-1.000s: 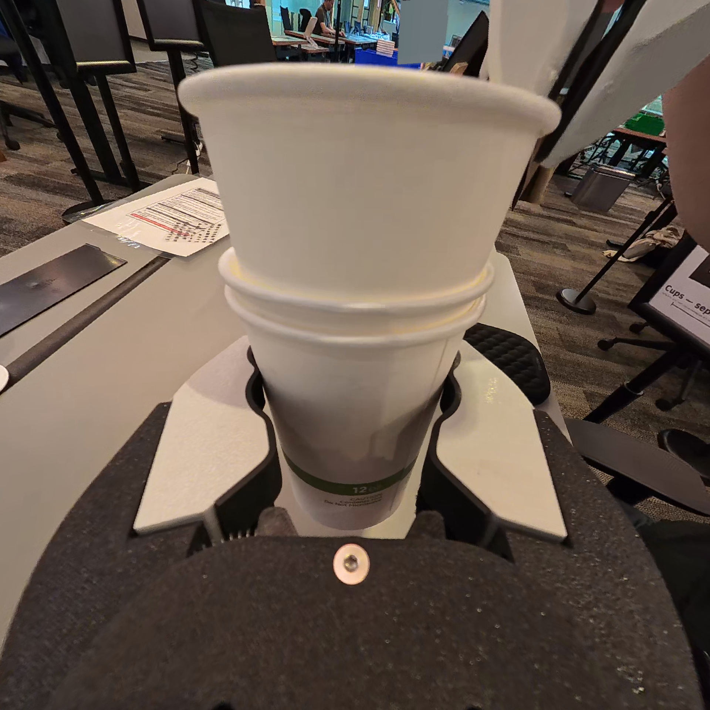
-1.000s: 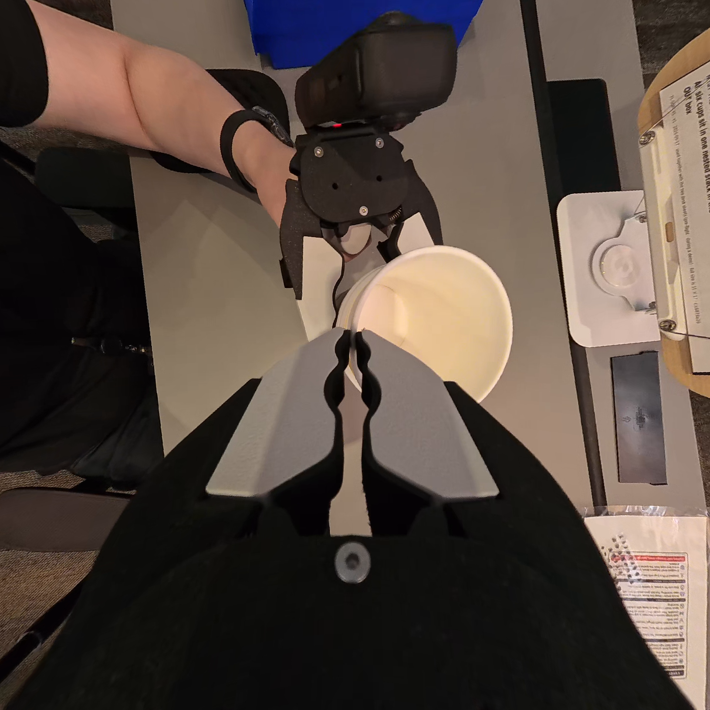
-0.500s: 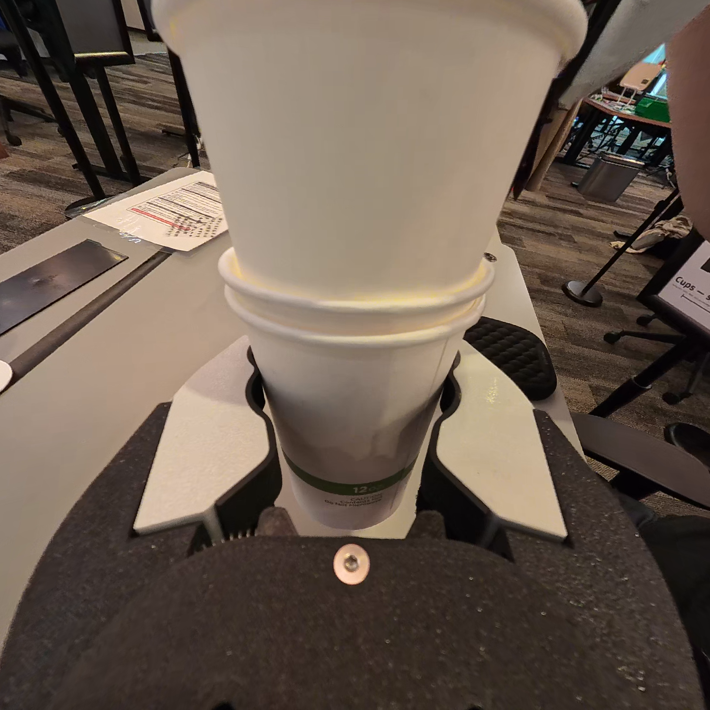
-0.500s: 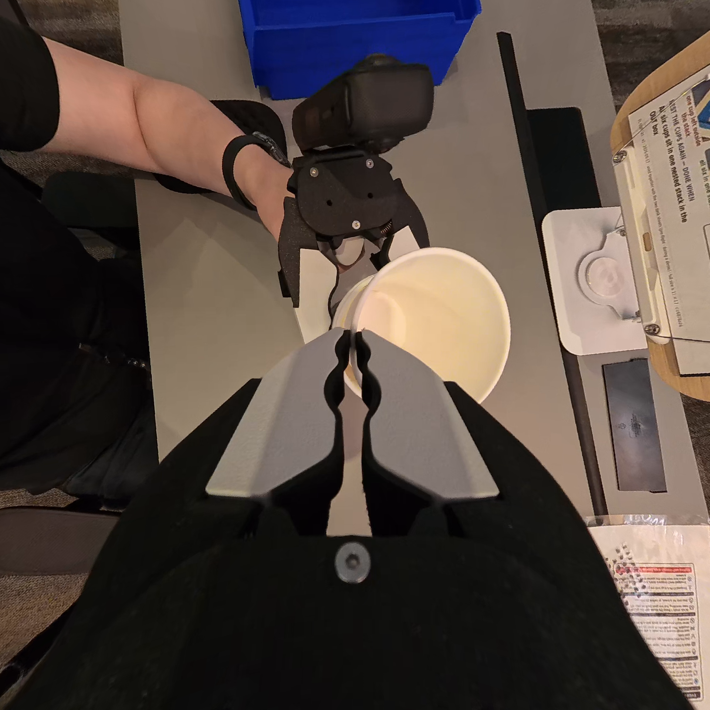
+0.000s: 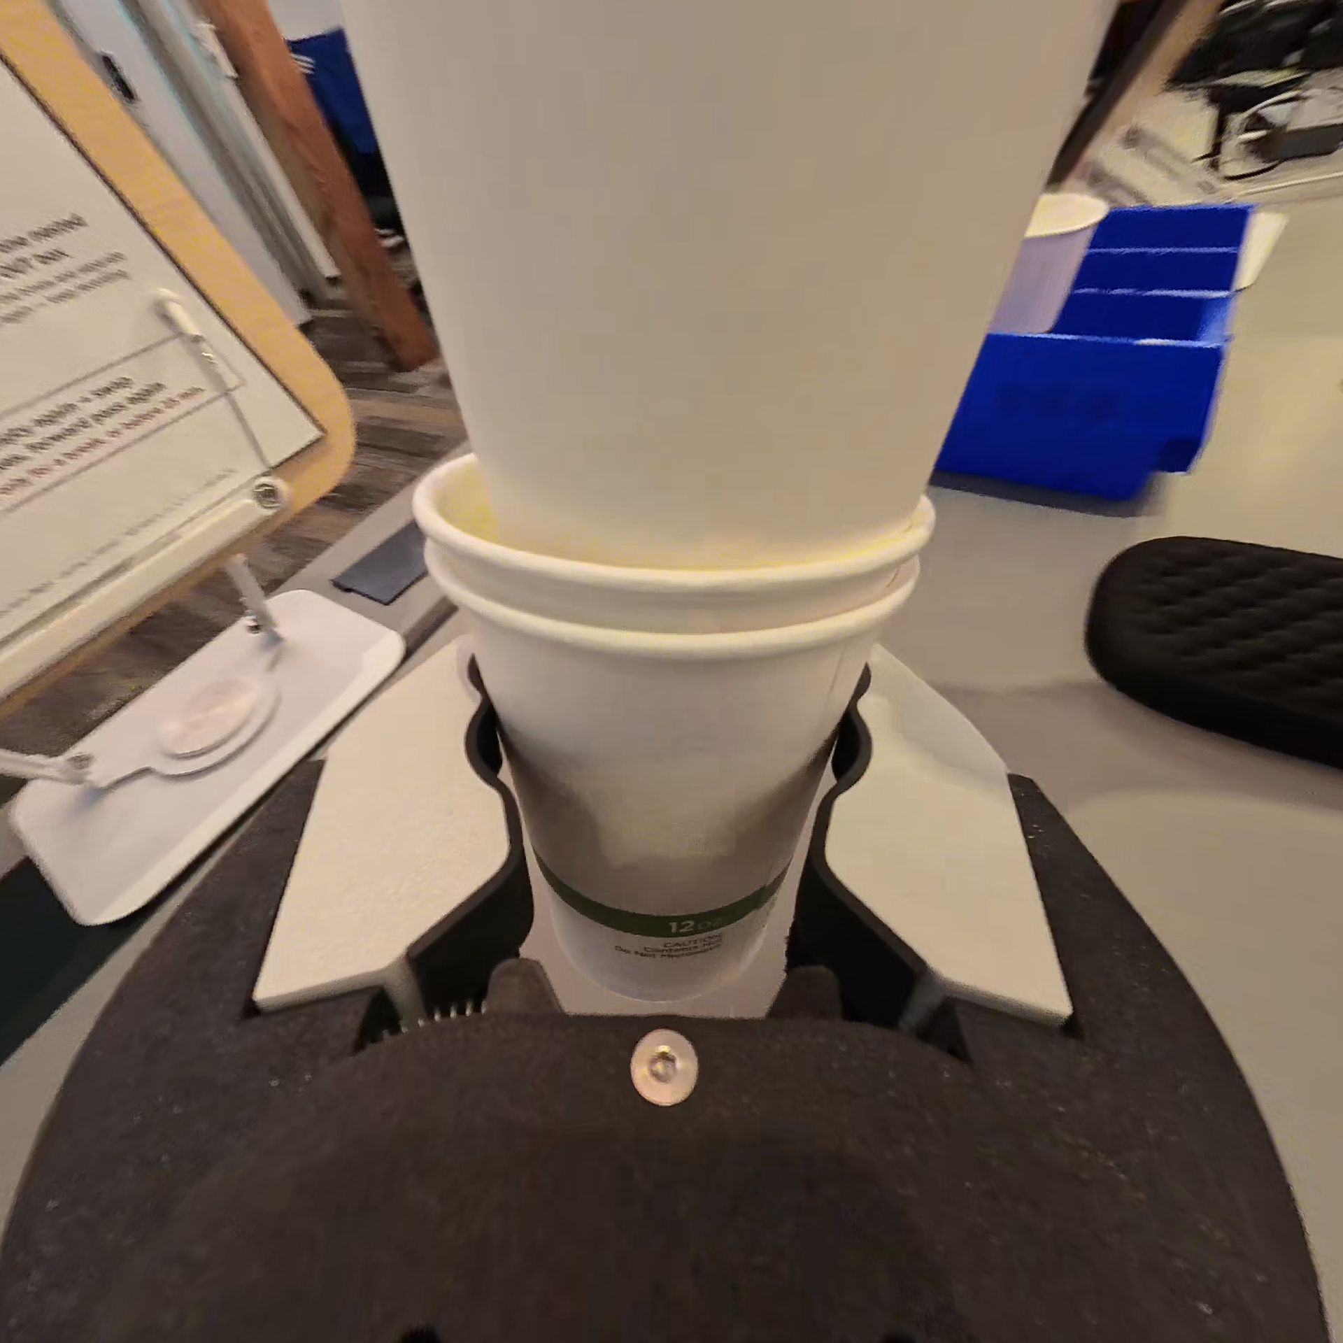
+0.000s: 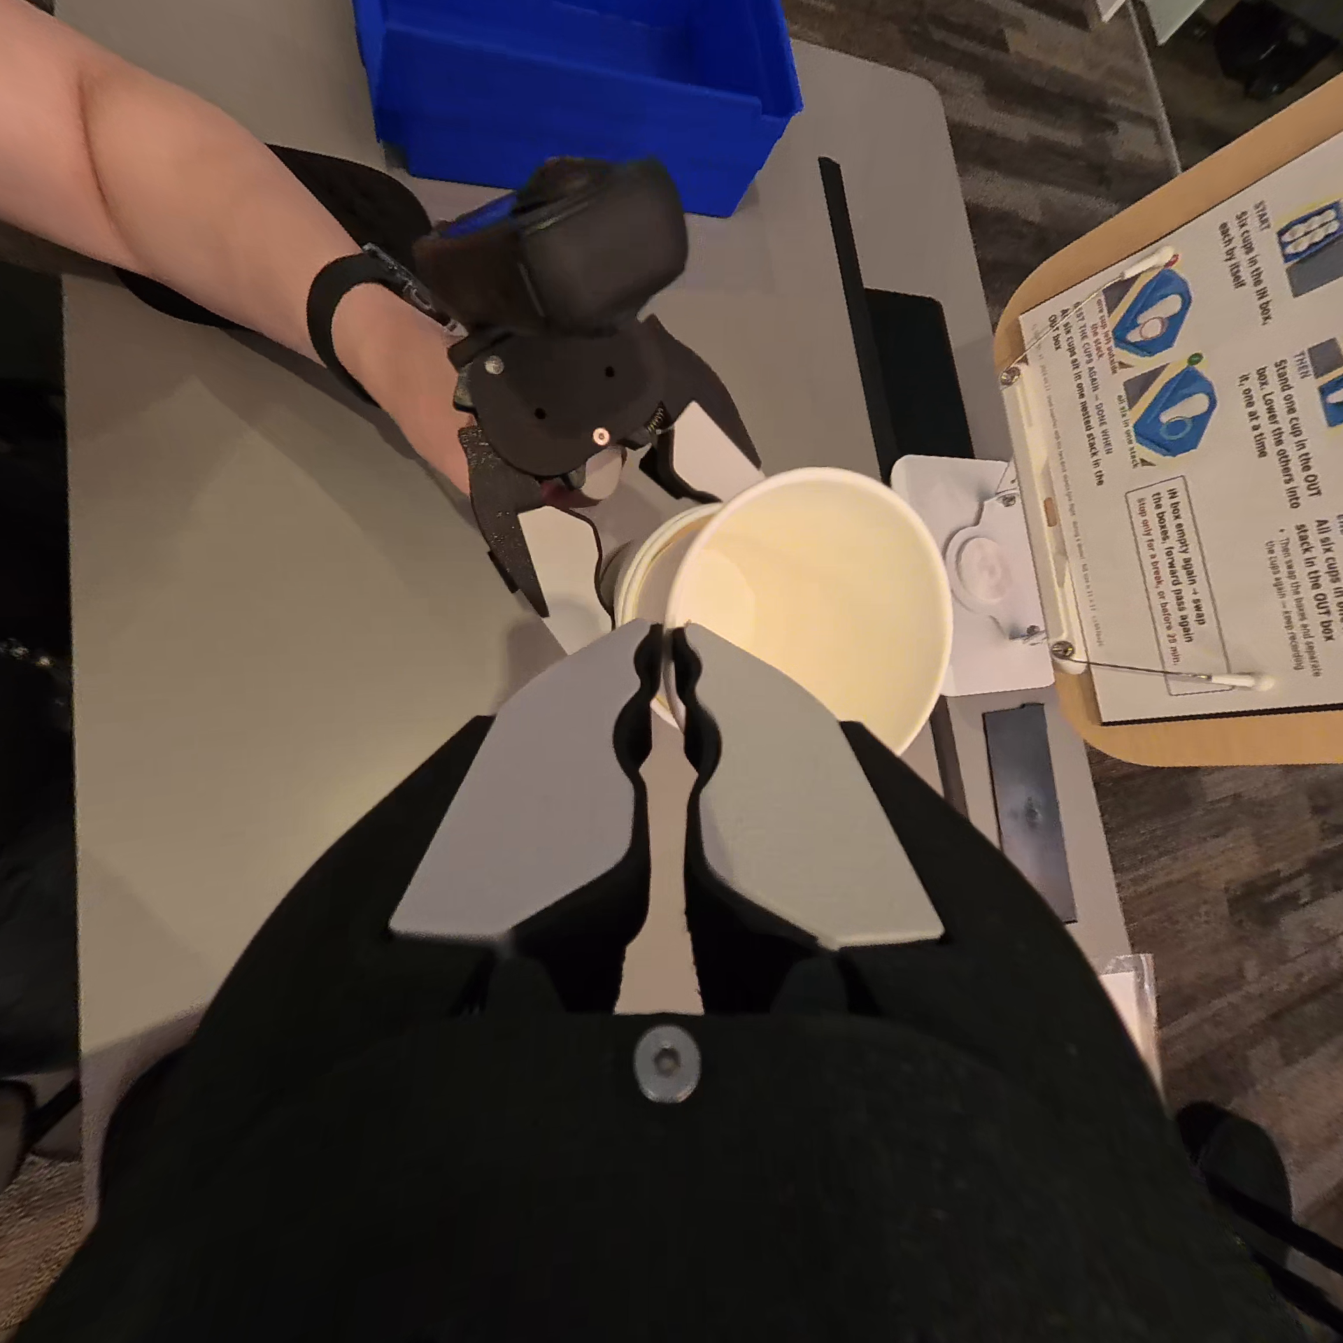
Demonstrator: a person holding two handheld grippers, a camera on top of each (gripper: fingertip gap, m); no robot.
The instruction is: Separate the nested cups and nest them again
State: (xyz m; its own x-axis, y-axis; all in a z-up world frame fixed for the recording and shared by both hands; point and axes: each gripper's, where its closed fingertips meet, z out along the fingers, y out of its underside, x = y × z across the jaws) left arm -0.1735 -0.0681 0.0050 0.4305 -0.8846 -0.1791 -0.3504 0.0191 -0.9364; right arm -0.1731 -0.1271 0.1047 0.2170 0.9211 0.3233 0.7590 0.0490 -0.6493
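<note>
2 white paper cups (image 5: 665,690), nested with rims stacked close and a green band near the base, stand upright. A 3rd white cup (image 5: 698,276) sits partly raised in them, its cream inside (image 6: 807,589) empty.

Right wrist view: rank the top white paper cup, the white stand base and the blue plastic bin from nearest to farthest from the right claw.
1. Top white paper cup: pinched at its rim in the right claw.
2. White stand base: farther right, past the cup, on the grey table.
3. Blue plastic bin: at the far table edge, beyond the left claw.
</note>
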